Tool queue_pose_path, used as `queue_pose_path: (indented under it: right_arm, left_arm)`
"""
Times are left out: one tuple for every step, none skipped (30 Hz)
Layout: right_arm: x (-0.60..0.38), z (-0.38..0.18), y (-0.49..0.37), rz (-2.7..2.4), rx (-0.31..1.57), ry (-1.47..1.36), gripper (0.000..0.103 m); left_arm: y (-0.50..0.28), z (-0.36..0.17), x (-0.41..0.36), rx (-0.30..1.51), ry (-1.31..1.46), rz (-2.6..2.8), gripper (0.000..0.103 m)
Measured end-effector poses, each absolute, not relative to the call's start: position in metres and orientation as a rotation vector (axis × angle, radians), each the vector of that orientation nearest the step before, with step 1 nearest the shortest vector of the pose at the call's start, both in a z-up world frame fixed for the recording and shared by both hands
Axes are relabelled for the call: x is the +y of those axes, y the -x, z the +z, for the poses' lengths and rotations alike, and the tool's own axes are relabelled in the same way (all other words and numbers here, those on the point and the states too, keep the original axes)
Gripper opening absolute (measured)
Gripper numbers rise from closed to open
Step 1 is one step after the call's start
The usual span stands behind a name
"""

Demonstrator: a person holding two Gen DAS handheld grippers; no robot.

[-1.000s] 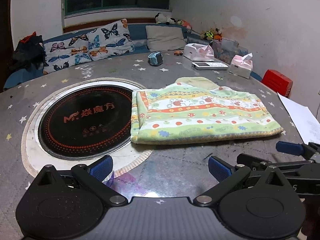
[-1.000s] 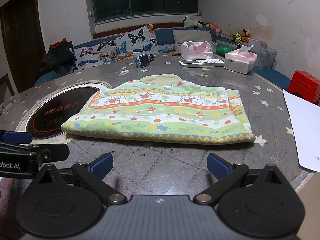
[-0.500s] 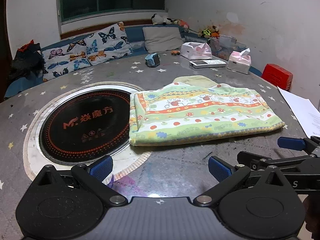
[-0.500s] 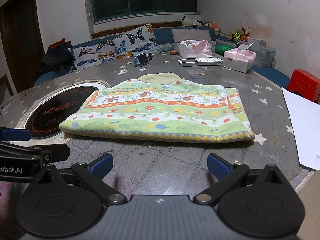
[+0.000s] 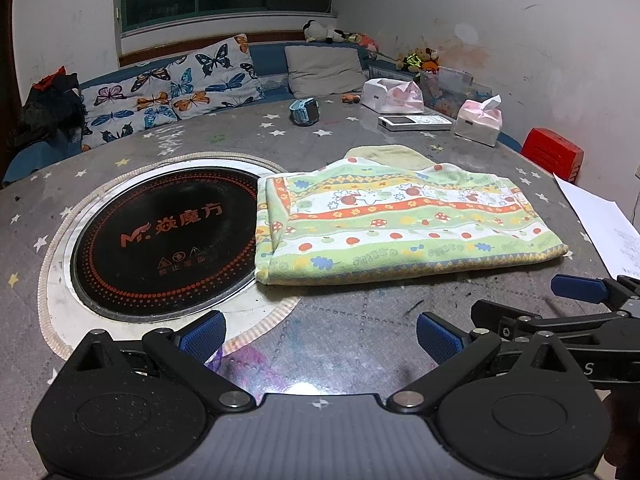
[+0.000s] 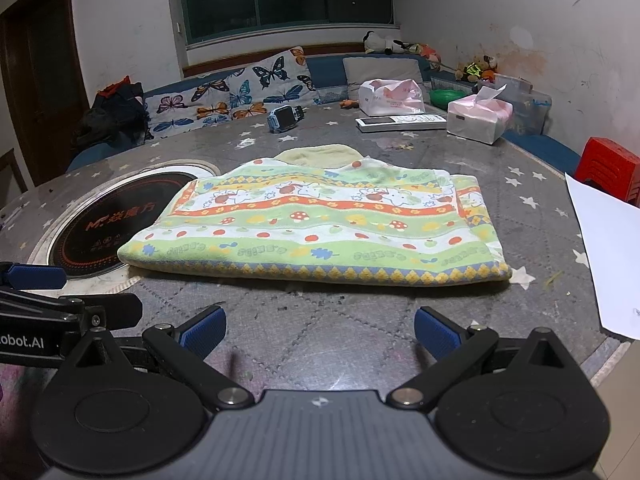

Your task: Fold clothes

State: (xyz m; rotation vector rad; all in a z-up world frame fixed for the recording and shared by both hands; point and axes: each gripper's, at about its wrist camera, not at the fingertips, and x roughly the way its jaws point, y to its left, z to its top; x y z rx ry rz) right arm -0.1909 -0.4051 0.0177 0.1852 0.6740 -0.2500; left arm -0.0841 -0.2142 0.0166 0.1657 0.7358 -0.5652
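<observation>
The folded cloth [image 5: 404,222], green with bands of orange, white and yellow and small prints of mushrooms and apples, lies flat near the middle of the round grey table [image 5: 352,332]. It forms a long rectangle whose folded edge faces the near rim. A plain pale-yellow flap [image 6: 318,155] sticks out from under its far side. One short end of the cloth overlaps the rim of the black round hotplate [image 5: 160,240] set into the table, which bears orange lettering.

Both grippers hover over the near edge of the table, short of the cloth and touching nothing. The left gripper [image 5: 320,334] has its blue-padded fingers [image 5: 202,336] spread wide apart and empty. The right gripper [image 6: 318,332] is likewise wide open, with nothing between its fingers [image 6: 438,336]; it stands just beside the left one.

A white sheet of paper [image 6: 608,248] lies at the table's right edge. Toward the far edge sit a blue watch-like gadget [image 6: 284,117], a white remote [image 6: 400,122], a pink tissue box [image 6: 478,118] and a pink-and-white bag [image 6: 390,98]. Beyond the table a bench holds butterfly-print cushions [image 5: 172,92], and a red stool [image 6: 608,168] stands off to the right.
</observation>
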Motion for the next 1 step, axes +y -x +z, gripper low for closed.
queue_pose_path:
  right_arm:
    - [-0.405, 0.0178, 0.1908, -0.25, 0.673, -0.185, 0.102]
  left_arm:
    - [0.084, 0.017, -0.2139, 0.735, -0.162, -0.57, 0.103]
